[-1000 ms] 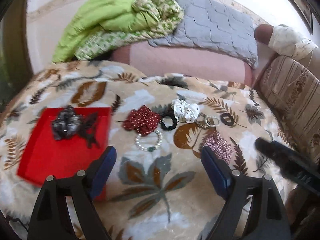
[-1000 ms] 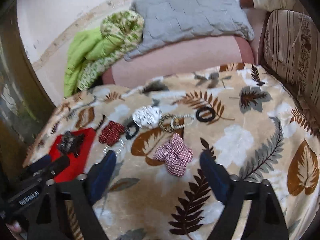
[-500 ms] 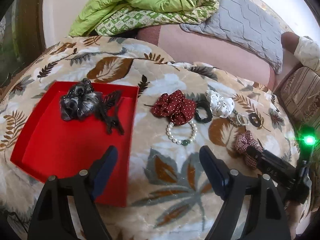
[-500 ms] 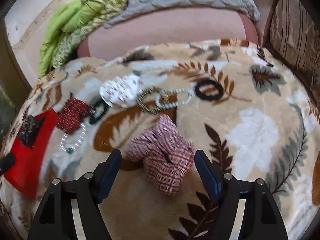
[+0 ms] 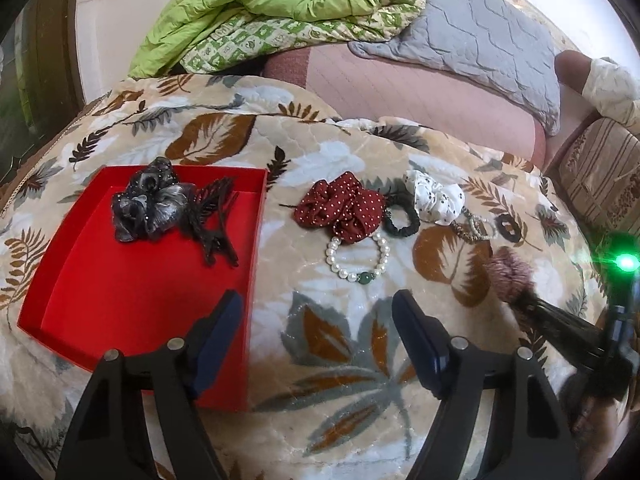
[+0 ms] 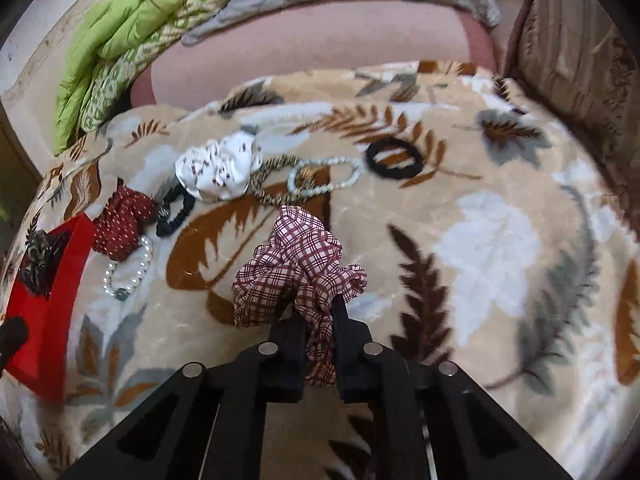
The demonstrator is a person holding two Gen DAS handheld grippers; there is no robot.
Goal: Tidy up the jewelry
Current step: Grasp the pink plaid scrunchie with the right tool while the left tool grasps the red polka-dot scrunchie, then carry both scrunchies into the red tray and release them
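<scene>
Plaid scrunchie (image 6: 298, 268) clamped in right gripper (image 6: 316, 320) jaws, right of red tray (image 5: 132, 292). Left gripper (image 5: 320, 332) jaws spread, nothing held. Tray loaded with dark flower piece (image 5: 154, 206) only; pearl bracelet (image 5: 358, 258), remaining scrunchies left outside.

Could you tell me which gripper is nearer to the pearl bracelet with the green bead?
Left gripper: open, just short of the bracelet. Right gripper is farther right, shut on the plaid scrunchie.
</scene>
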